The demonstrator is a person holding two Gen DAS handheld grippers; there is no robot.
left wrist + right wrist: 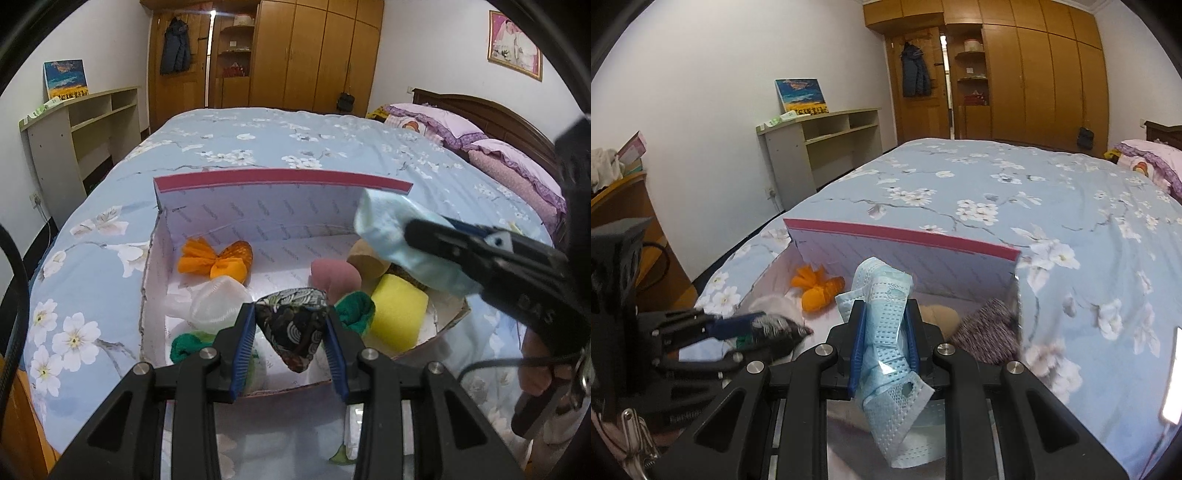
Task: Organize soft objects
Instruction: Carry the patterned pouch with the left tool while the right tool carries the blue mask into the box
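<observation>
Your left gripper pinches the dark pouch low centre over the box; your right gripper clamps the mask, its length running up-frame toward the box.

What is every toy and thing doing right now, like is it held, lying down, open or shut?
left gripper: shut on the dark patterned pouch
right gripper: shut on the light blue mask
box: open, lid flap standing up
orange bow: lying loose in the box
yellow sponge: lying in the box
white mesh puff: lying in the box
wardrobe: doors shut
</observation>
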